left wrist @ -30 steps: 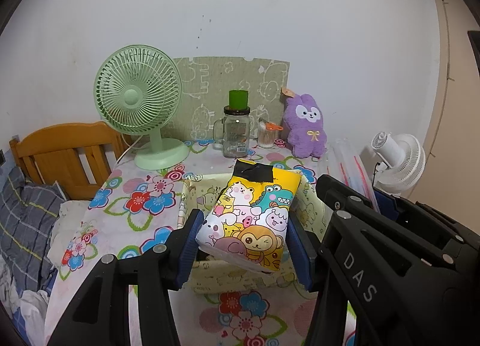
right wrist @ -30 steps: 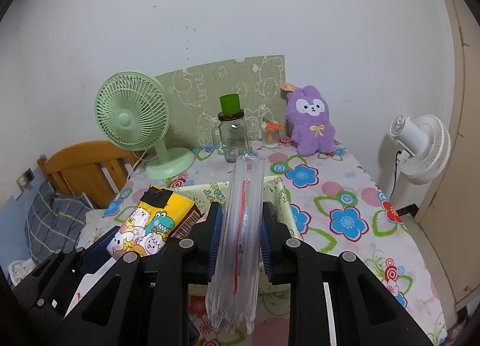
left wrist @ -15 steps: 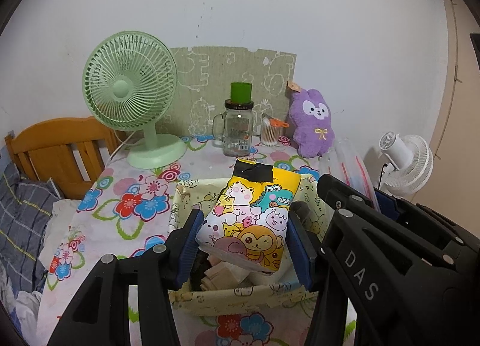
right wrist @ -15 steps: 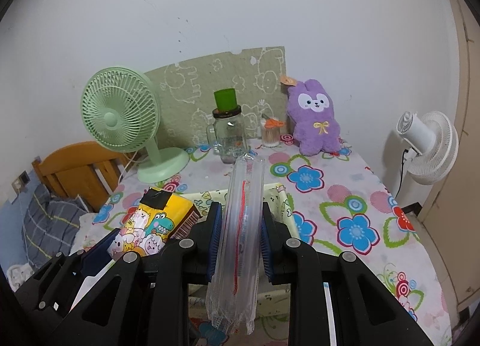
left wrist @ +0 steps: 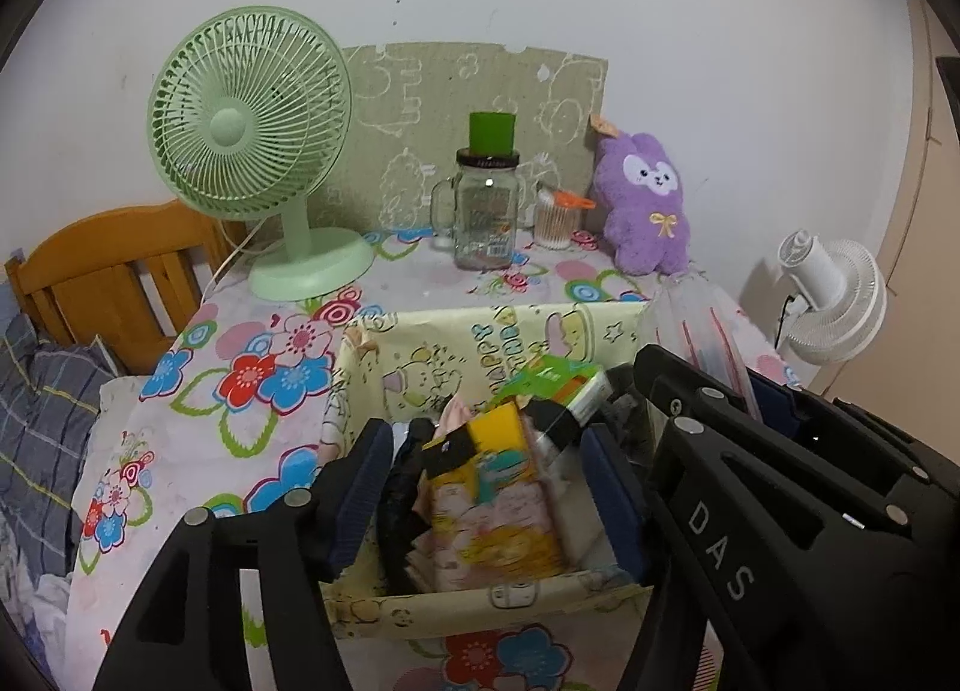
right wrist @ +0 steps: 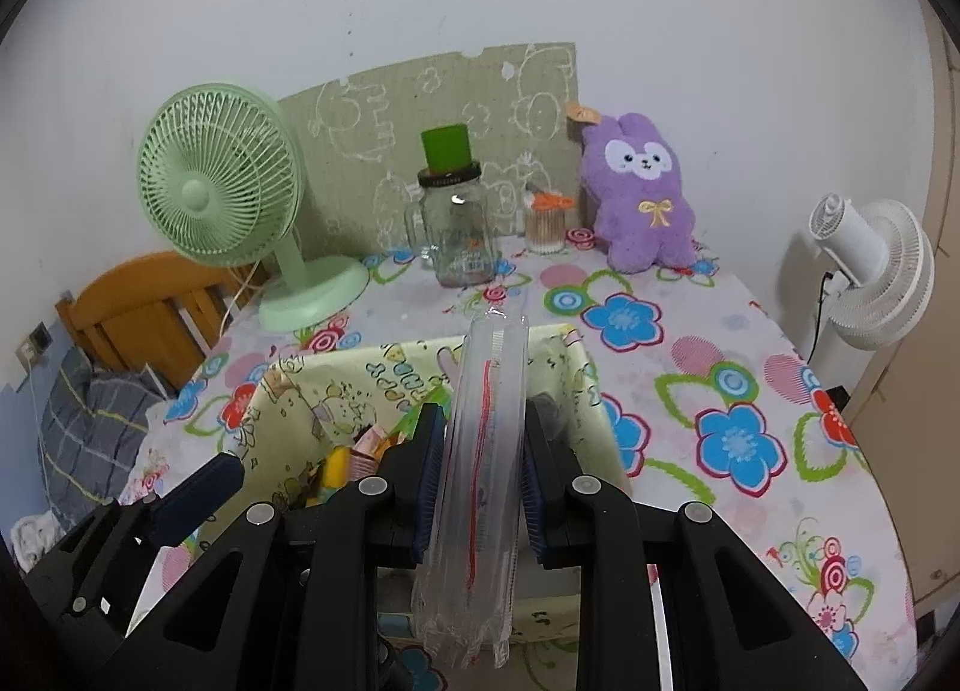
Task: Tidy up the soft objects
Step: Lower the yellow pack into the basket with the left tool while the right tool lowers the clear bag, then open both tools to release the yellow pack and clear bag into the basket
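A yellow cartoon-print tissue pack (left wrist: 492, 499) lies tilted and blurred inside the pale yellow fabric storage box (left wrist: 456, 343), apart from both pads. My left gripper (left wrist: 489, 487) is open just above the box. My right gripper (right wrist: 483, 475) is shut on a folded clear plastic zip bag (right wrist: 486, 451) with a red strip, held upright over the box's right side (right wrist: 591, 385). The tissue pack shows as a yellow patch in the right wrist view (right wrist: 336, 466). A purple plush bunny (left wrist: 651, 202) sits at the back of the table.
A green desk fan (left wrist: 252, 151), a glass mug jar with a green lid (left wrist: 486, 211) and a cotton-swab cup (left wrist: 555, 220) stand at the back. The box holds a green packet (left wrist: 552, 379) and other items. A white fan (right wrist: 870, 271) stands right; a wooden chair (left wrist: 114, 271) left.
My left gripper has opened and the tissue pack has dropped from it into the box. Both grippers have moved forward over the box. The right one still holds the plastic bag.
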`<state>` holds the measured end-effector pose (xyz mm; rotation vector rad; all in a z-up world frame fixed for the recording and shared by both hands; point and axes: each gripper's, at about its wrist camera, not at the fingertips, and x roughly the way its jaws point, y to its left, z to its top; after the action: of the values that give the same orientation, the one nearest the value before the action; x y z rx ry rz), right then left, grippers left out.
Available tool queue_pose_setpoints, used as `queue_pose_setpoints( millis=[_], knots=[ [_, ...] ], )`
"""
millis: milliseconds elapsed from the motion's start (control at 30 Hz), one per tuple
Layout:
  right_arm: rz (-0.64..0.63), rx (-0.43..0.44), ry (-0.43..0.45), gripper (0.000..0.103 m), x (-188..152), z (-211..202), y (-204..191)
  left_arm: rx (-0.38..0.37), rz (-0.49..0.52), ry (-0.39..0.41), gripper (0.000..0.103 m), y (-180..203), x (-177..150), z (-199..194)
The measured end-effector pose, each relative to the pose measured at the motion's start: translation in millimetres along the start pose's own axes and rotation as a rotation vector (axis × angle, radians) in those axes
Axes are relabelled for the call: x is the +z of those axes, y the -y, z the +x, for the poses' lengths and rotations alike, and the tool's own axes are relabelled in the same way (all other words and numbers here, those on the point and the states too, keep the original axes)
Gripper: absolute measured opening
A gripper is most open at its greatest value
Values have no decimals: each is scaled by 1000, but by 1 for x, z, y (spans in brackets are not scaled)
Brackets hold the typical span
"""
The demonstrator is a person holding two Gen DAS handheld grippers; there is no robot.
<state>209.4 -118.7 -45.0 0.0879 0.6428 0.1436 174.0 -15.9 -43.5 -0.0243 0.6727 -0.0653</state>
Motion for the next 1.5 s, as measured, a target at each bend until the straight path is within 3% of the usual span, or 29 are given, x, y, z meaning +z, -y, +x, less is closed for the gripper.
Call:
queue_pose_setpoints(
  millis=[100, 733, 767, 800, 833, 900, 933, 1133, 1500],
  knots=[
    [-9, 14, -2, 27, 0, 4, -5, 8, -6, -4, 75, -4, 0, 1],
    [-7, 63, -20, 28, 8, 31, -12, 27, 13, -21, 84, -11, 9, 19],
    [-11, 58, -23, 30, 7, 31, -12, 27, 13, -25, 85, -11, 8, 20],
    [-16, 53, -26, 38, 7, 32, -12, 31, 17, -22, 85, -10, 8, 20],
    [-20, 52, -29, 57, 7, 33, -12, 34, 21, -22, 85, -9, 8, 20],
    [-19, 53, -30, 85, 5, 32, -9, 32, 27, -22, 86, -7, 7, 20],
    [-22, 45, -20, 88, 4, 29, -9, 26, 28, -23, 87, -7, 7, 20],
    [-45, 2, -8, 95, 2, 20, -4, 7, 36, -26, 91, -1, 5, 17],
    [-35, 2, 11, 96, -3, -6, 2, 8, 34, 4, 95, 7, 0, -6]
  ],
)
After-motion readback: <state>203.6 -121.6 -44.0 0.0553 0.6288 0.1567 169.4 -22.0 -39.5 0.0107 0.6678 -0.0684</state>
